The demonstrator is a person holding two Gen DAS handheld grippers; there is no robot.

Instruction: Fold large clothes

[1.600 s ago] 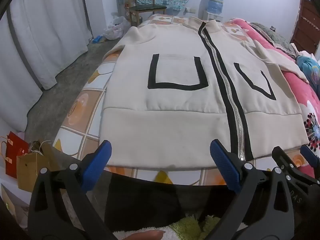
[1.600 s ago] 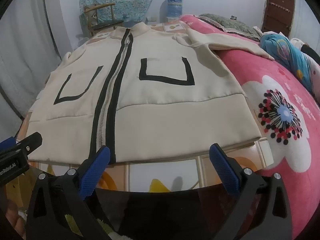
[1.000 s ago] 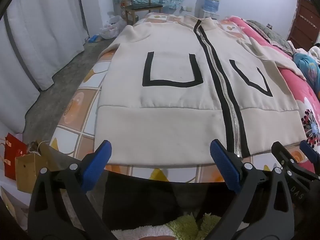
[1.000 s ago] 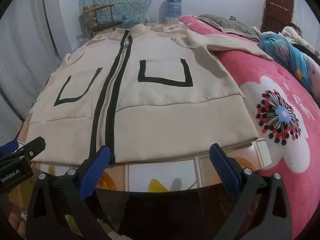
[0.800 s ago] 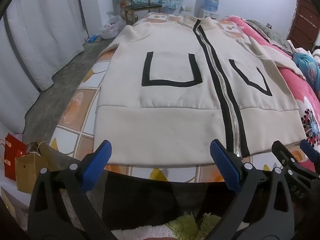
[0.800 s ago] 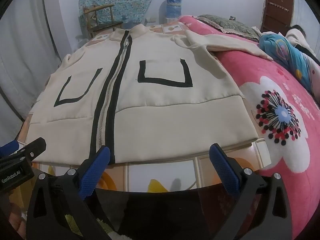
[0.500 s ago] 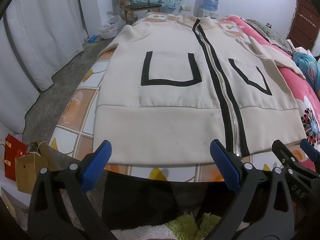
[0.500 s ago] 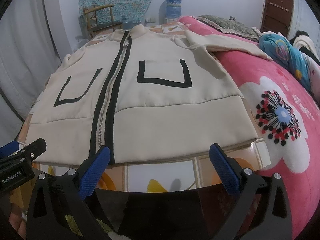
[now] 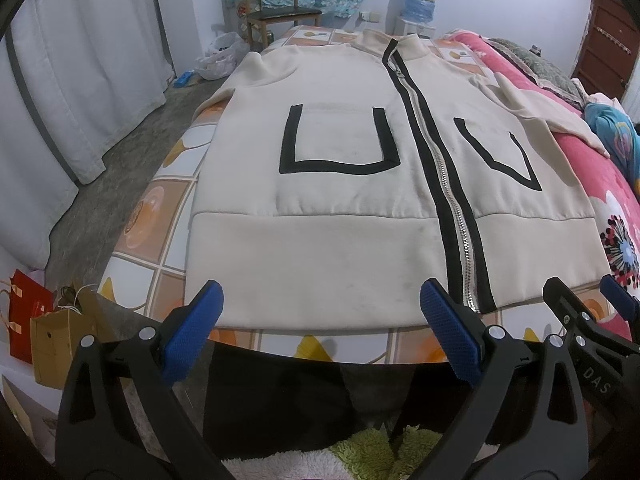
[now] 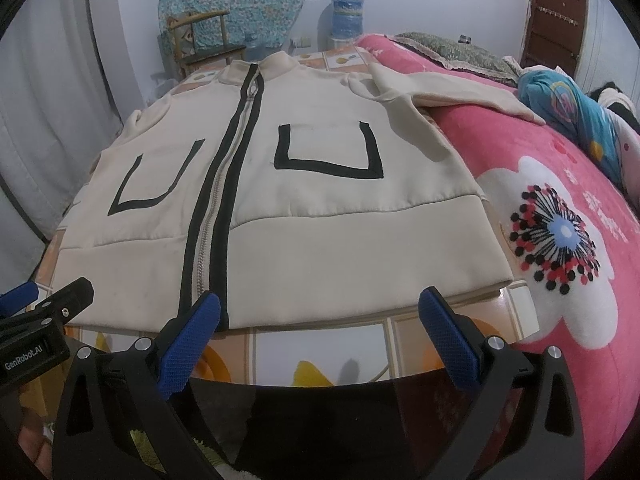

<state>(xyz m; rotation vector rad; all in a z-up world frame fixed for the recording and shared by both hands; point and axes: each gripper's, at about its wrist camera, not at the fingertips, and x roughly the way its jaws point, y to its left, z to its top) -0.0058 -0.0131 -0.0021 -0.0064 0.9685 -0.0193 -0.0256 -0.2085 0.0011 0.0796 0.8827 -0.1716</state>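
A large cream jacket (image 9: 340,208) with a black-edged zip and black pocket outlines lies flat, front up, on the bed, hem toward me; it also shows in the right wrist view (image 10: 320,216). One sleeve (image 10: 452,92) stretches right over the pink blanket. My left gripper (image 9: 320,320) is open and empty just short of the hem, left of the zip (image 9: 456,232). My right gripper (image 10: 320,320) is open and empty at the hem right of the zip. Each gripper shows at the other view's edge.
The bed has a tiled-pattern sheet (image 9: 132,264) and a pink flowered blanket (image 10: 560,232) on the right. A blue bundle (image 10: 568,108) lies far right. A wooden chair (image 9: 276,12), water jug (image 10: 346,12), white curtain (image 9: 80,80) and paper bags (image 9: 44,332) stand around.
Both grippers have edged slightly closer to the jacket's hem and stayed open. The jacket has not moved.
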